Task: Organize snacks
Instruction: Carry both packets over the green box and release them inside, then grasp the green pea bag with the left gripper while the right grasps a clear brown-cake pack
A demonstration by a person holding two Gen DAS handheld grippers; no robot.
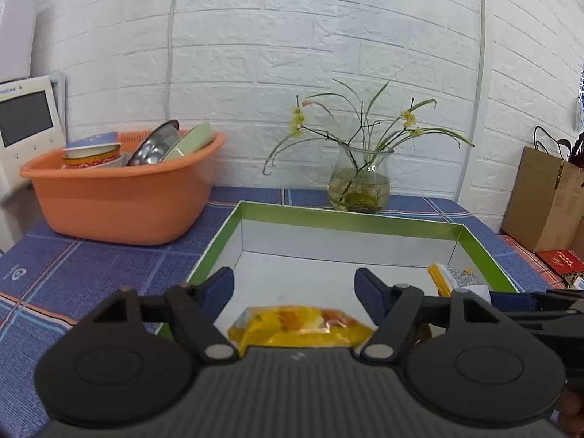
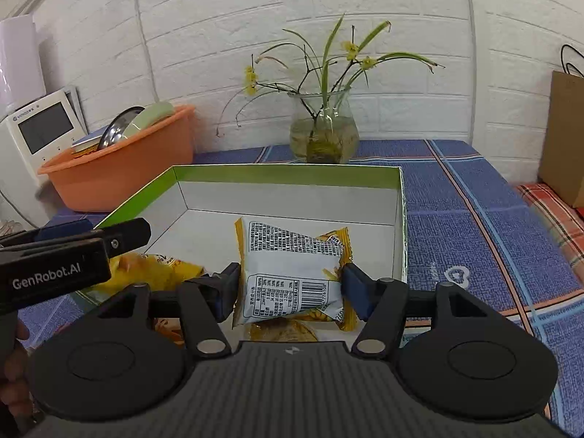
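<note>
Nearest in the right wrist view, the right hand-held gripper (image 2: pixel 290 288) is clamped on a snack packet (image 2: pixel 292 273), its two blue pads pressing the packet's left and right sides. The packet shows its white printed back with a barcode toward the camera, and its long axis runs away from the camera, sealed yellow ends near and far. It is held above the near part of an open box (image 2: pixel 399 219) with a green rim and white inside, which by my reading is where the snacks are being gathered. Below the held packet, another yellow snack lies partly hidden. To its left the left hand-held gripper (image 1: pixel 294 288) hangs over the box's near left area with its jaws spread wide and nothing between them; a yellow wrapped snack (image 1: pixel 299 325) lies just below it in the box, long axis running left to right, so this one appears already placed. The box rests on a desk (image 2: pixel 474 200) covered with a blue checked cloth. Farther back on the left is an orange basin (image 1: pixel 120 197) holding bowls and plates, and at centre back a glass vase (image 2: pixel 323 135) of yellow flowers stands against a white brick wall (image 1: pixel 255 36).
</note>
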